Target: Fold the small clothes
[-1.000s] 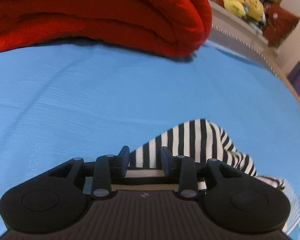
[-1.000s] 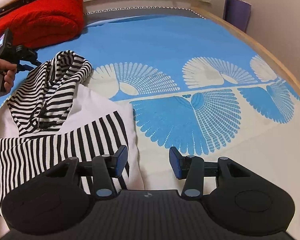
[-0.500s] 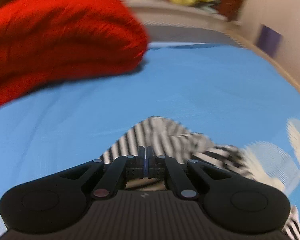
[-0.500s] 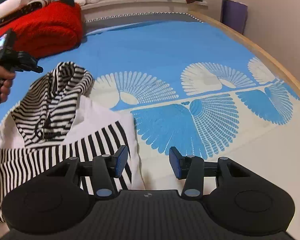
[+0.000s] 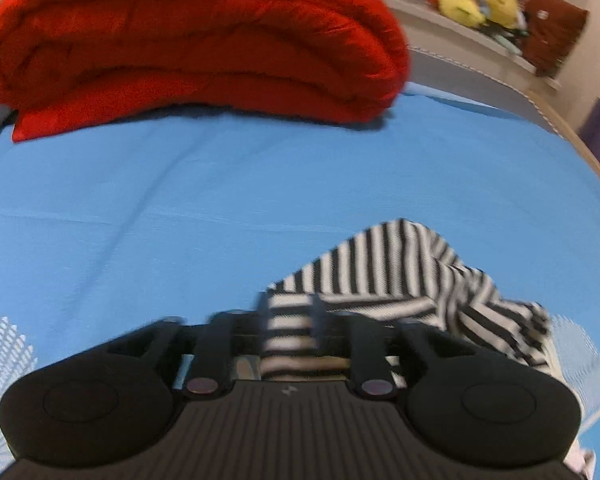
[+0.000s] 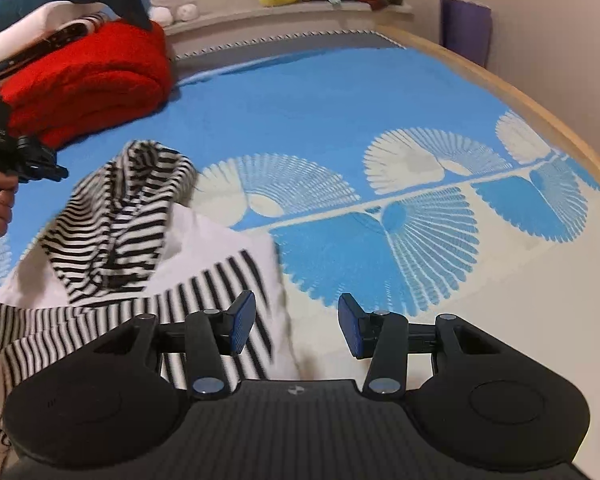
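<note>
We are looking at a striped garment (image 6: pixel 112 236) lying crumpled on a blue bedspread (image 6: pixel 300 120), its length running from near us toward a red blanket (image 6: pixel 88 80) (folded). Our left gripper (image 5: pixel 290 320) has just been opening, stripes between its fingers. Our right gripper (image 6: pixel 296 320) is hanging apart, empty, over the garment's edge.

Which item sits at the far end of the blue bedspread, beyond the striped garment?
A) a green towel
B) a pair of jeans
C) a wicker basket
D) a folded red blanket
D: a thick folded red blanket lies on the blue bedspread past the black-and-white striped garment, and the right wrist view shows it there too.
</note>
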